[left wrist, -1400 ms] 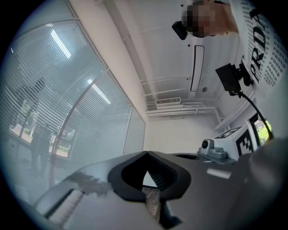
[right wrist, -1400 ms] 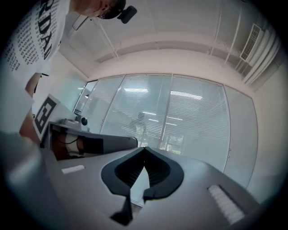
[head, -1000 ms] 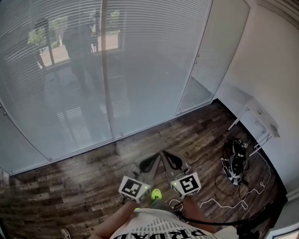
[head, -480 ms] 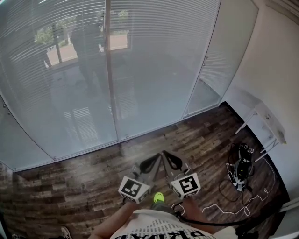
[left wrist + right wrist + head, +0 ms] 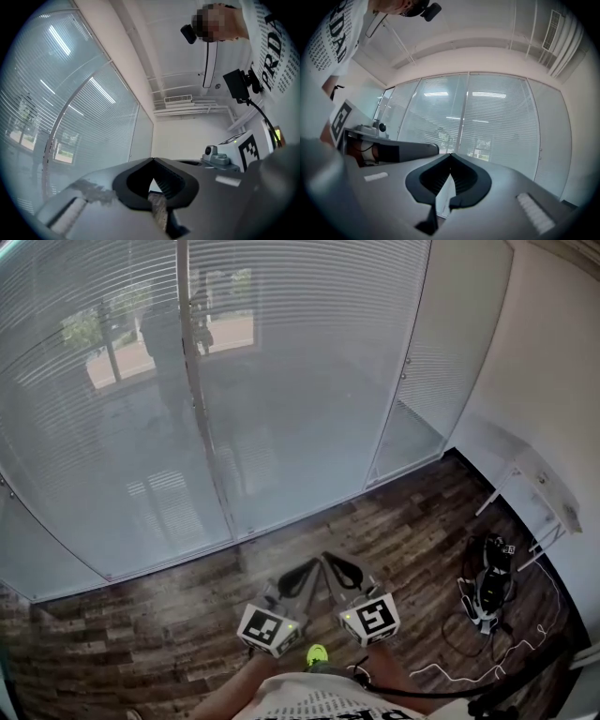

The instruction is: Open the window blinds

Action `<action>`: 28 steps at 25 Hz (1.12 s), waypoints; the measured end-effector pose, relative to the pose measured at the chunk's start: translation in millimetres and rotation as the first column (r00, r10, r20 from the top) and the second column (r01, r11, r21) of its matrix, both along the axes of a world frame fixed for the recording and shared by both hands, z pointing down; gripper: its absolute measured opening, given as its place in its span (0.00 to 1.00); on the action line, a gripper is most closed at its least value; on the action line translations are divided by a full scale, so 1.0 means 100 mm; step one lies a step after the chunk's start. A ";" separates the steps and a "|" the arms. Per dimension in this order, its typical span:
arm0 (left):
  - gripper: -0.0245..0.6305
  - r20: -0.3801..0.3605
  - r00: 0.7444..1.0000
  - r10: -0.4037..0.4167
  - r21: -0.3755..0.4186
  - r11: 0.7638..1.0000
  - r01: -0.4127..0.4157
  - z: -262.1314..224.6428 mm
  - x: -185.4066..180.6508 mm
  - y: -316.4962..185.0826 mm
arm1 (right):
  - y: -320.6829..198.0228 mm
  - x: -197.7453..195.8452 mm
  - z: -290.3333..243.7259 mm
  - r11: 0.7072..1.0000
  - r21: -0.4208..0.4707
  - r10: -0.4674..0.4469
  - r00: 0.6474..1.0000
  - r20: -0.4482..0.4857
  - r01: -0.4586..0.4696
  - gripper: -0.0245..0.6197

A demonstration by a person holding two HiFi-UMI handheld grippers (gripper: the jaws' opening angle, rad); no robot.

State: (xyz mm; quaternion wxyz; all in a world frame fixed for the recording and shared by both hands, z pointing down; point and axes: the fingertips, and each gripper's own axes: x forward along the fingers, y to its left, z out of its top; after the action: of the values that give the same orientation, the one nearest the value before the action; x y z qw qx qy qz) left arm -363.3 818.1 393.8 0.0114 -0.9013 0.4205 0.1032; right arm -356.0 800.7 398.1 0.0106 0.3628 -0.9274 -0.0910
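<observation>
Jaws clenched and empty on both sides. From the head view I see the left gripper (image 5: 312, 568) and right gripper (image 5: 330, 562) side by side over the wooden floor (image 5: 141, 634), tips toward the window blinds (image 5: 300, 381), well apart from them. Against a second ago, the window post (image 5: 202, 427) sits further left and both grippers sit lower. Left gripper view: jaws meet, blinds off to their left. Right gripper view: jaws meet, lowered blinds straight ahead.

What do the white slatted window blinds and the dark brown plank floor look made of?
White slatted window blinds: thin pale horizontal slats with slight sheen, probably aluminium or plastic. Dark brown plank floor: mottled grain, matte, wood or wood-look laminate.
</observation>
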 end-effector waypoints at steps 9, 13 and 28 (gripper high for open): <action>0.02 0.022 0.999 -0.031 -0.014 0.999 0.031 0.00 0.69 -1.04 | -1.01 0.71 0.05 0.998 -0.058 -0.016 1.000 -0.013 0.015 0.05; 0.02 0.026 0.999 -0.028 -0.020 0.999 0.028 0.03 0.94 -1.20 | -1.14 0.97 0.10 0.997 -0.076 -0.011 1.000 -0.006 0.011 0.05; 0.03 0.043 0.999 0.026 -0.006 1.000 -0.026 0.02 1.64 -1.98 | -2.00 1.48 0.32 0.990 -0.133 0.040 0.999 -0.028 -0.043 0.05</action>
State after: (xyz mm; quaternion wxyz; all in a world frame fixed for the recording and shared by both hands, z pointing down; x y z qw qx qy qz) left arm -198.9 620.5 395.7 0.0166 -0.9088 0.4087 0.0828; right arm -208.4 600.3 430.3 0.0485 0.3792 -0.9234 -0.0332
